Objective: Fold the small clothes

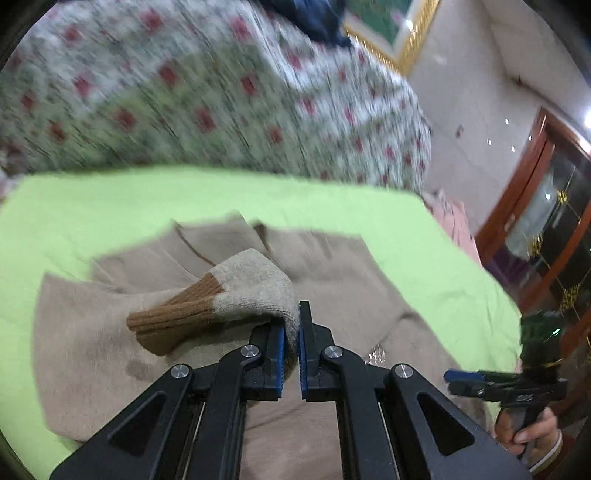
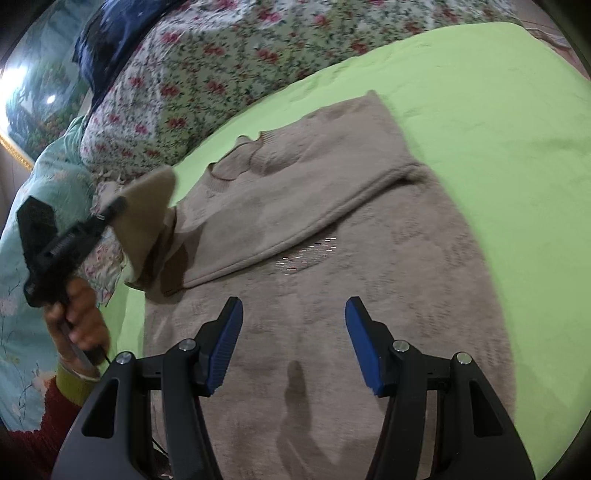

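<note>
A beige knit sweater (image 2: pixel 332 236) lies flat on a lime green sheet (image 2: pixel 480 129), one sleeve folded across its chest. My left gripper (image 1: pixel 291 325) is shut on the other sleeve (image 1: pixel 251 284), which has a brown ribbed cuff (image 1: pixel 173 317), and holds it lifted over the sweater body (image 1: pixel 92 350). In the right wrist view the left gripper (image 2: pixel 114 206) holds that sleeve (image 2: pixel 147 214) up at the sweater's left edge. My right gripper (image 2: pixel 293 328) is open and empty above the sweater's lower body. It also shows in the left wrist view (image 1: pixel 465 380) at the right.
A floral quilt (image 2: pixel 207 74) is bunched along the far side of the bed, with a dark blue garment (image 2: pixel 107 40) on it. A light blue floral cover (image 2: pixel 22 295) lies at the left. A wooden glass cabinet (image 1: pixel 546 221) and a framed picture (image 1: pixel 391 33) stand by the wall.
</note>
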